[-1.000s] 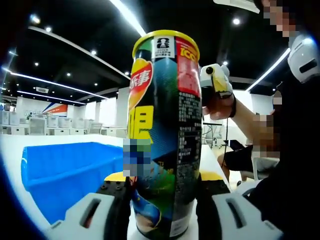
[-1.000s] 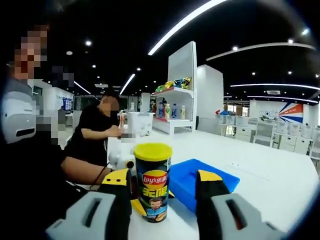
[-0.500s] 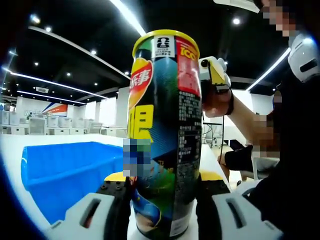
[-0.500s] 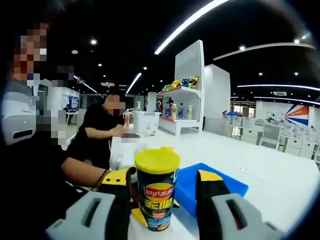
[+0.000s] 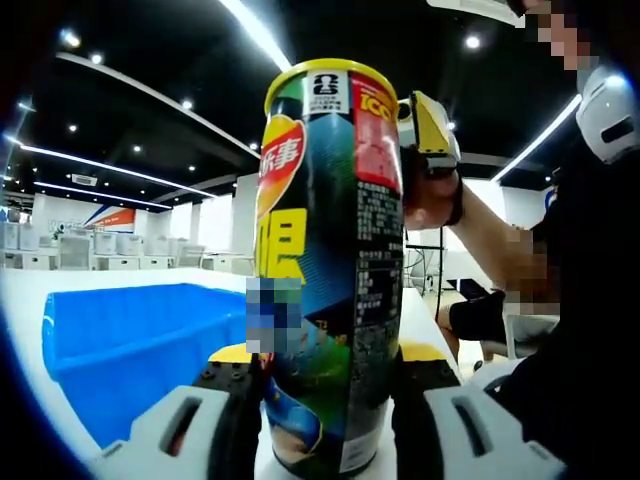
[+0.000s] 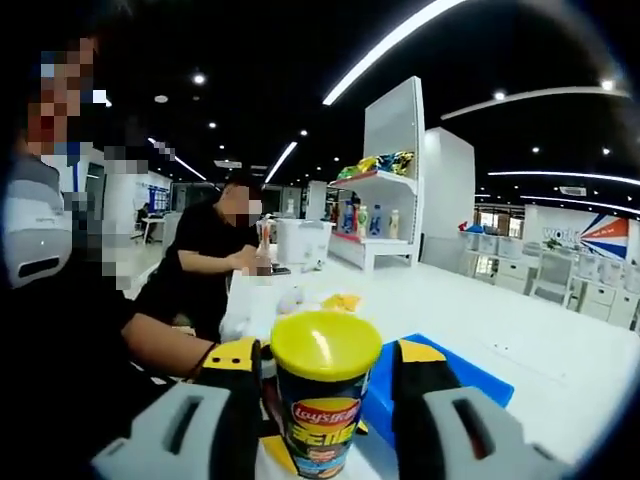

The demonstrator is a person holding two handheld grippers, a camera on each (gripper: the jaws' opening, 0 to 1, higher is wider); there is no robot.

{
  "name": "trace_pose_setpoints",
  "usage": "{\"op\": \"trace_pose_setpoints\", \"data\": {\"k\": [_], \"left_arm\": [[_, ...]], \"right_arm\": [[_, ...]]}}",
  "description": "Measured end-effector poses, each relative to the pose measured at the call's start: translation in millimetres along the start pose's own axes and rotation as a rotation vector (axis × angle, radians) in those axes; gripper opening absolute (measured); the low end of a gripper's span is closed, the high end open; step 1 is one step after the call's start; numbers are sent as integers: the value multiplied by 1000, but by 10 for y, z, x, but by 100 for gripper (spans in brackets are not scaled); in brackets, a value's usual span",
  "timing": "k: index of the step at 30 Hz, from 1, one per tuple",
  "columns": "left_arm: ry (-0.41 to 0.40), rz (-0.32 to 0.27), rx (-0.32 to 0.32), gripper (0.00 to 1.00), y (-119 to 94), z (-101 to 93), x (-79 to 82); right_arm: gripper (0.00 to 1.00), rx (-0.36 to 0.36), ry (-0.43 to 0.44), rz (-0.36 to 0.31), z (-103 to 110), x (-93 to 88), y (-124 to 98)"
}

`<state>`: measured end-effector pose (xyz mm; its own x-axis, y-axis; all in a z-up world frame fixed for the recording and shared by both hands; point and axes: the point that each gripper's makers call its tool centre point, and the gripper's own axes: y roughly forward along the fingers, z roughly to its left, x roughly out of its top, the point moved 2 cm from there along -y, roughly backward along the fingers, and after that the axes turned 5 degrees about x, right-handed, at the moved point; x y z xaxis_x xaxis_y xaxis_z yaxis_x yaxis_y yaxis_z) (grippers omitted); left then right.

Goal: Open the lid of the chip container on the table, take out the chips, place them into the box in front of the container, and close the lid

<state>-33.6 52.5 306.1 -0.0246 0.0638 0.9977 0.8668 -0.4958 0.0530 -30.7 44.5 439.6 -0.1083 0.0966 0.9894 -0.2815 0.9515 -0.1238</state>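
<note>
A tall chip can (image 5: 330, 270) with a yellow lid (image 5: 332, 68) stands on the white table, and my left gripper (image 5: 325, 378) is shut on its lower body. The blue box (image 5: 135, 340) lies just left of it. My right gripper (image 5: 428, 125) hangs beside the can's top, held by a hand (image 5: 435, 200). In the right gripper view, the yellow lid (image 6: 325, 345) sits between the jaws of my right gripper (image 6: 327, 352), which stands open with small gaps on both sides. Part of the blue box (image 6: 440, 375) shows behind the can (image 6: 320, 435).
A person in a black shirt (image 6: 210, 265) sits at the far side of the white table (image 6: 480, 330), with a white bin (image 6: 300, 240) and small items (image 6: 340, 300) nearby. A shelf unit with goods (image 6: 385, 170) stands behind. The holder's arm (image 6: 160, 345) reaches in from the left.
My right gripper has come closer to the can and risen level with its top, so the lid now lies between its jaws. The left gripper and can have stayed still.
</note>
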Motion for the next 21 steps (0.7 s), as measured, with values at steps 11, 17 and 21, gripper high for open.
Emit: {"op": "trace_pose_setpoints", "data": {"k": [11,17,21], "left_arm": [[1,0,0,52,-2,1,-2],[1,1,1,51,-4,3,-3],[3,2,4,51,-4,5,-3]], "right_arm": [[52,25,8,-4,12,-24,161],[52,22,-4,-23,-10,-34,191],[52,18,-15,-35,-7,-36,197]]}}
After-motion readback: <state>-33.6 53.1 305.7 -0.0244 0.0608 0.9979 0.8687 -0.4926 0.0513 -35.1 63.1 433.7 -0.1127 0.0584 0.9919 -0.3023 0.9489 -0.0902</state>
